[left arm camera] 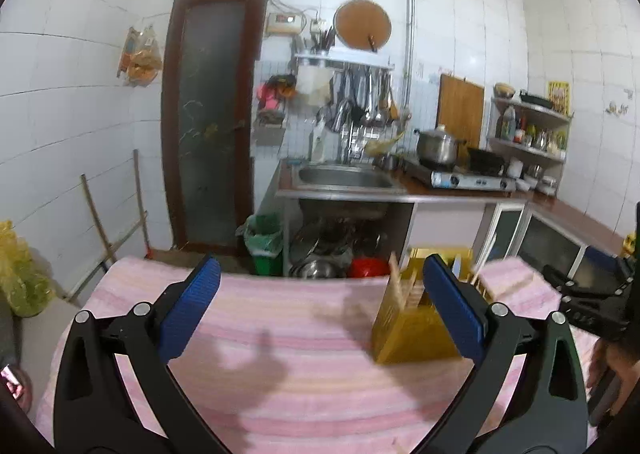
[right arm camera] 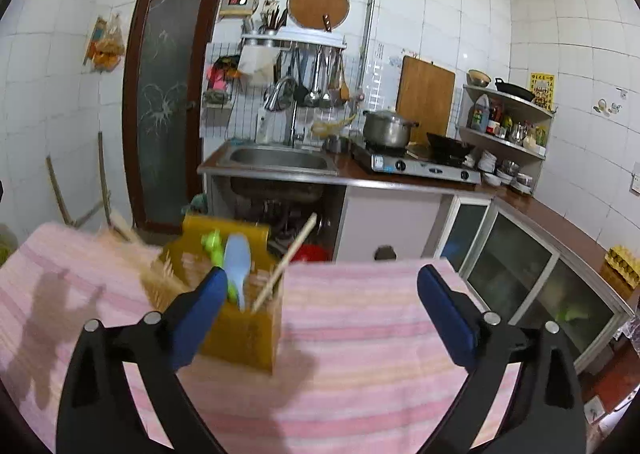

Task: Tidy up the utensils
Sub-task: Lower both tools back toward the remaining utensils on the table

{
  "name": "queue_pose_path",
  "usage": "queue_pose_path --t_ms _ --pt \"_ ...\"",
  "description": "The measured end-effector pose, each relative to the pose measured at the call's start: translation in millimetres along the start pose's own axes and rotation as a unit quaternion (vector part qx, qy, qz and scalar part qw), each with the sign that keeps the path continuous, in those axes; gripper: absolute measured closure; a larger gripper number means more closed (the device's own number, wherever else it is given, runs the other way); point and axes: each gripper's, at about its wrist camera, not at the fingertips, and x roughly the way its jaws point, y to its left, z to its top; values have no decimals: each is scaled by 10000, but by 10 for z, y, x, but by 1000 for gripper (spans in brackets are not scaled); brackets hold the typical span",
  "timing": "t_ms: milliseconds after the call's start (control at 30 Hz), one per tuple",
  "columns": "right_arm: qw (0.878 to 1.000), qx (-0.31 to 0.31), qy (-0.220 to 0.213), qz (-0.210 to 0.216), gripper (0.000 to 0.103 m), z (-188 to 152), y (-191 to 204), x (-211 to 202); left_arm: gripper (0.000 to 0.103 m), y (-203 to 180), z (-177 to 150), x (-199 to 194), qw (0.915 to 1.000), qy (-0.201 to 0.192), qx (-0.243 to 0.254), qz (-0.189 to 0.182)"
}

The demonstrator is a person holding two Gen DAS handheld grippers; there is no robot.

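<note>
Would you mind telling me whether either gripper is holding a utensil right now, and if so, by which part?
Nothing is held. The left gripper and the right gripper are both open, with only the pink cloth between their fingers; the utensils stand in the yellow holder.

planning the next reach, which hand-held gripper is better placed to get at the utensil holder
Right hand-held gripper: open, empty, the yellow utensil holder right at its finger. The left hand-held gripper is open too, but sees fewer utensils.

One yellow utensil holder (right arm camera: 240, 330), one blue spoon (right arm camera: 238, 266), one green utensil (right arm camera: 214, 248), one chopstick (right arm camera: 286, 262), two tools
</note>
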Motion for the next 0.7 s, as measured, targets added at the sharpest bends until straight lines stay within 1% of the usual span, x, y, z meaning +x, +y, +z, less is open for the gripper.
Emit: queue_pose_path --t_ms 67,200,300,367,500,567,700 --pt "9999 -72 124 -40 9 -184 16 -111 5 52 -169 -47 9999 163 29 39" --pt "9990 -28 429 74 9 -565 72 -266 5 216 -594 -92 9980 613 -109 83" --pt "9976 2 673 161 9 -845 134 -311 5 344 -916 -86 9952 940 -219 175" --pt "9962 18 850 191 9 -1021 176 -309 5 410 -1090 -118 9937 1074 -225 245" --pt "9934 10 1127 214 9 -1303 254 -293 5 533 -1392 -146 9903 1321 -300 314" --pt "9920 26 1244 229 9 -1423 304 -295 5 583 -1516 -108 9875 1482 -330 427" --pt "9892 79 1438 273 9 -1628 412 -316 5 604 -1723 -25 9825 1777 -180 537"
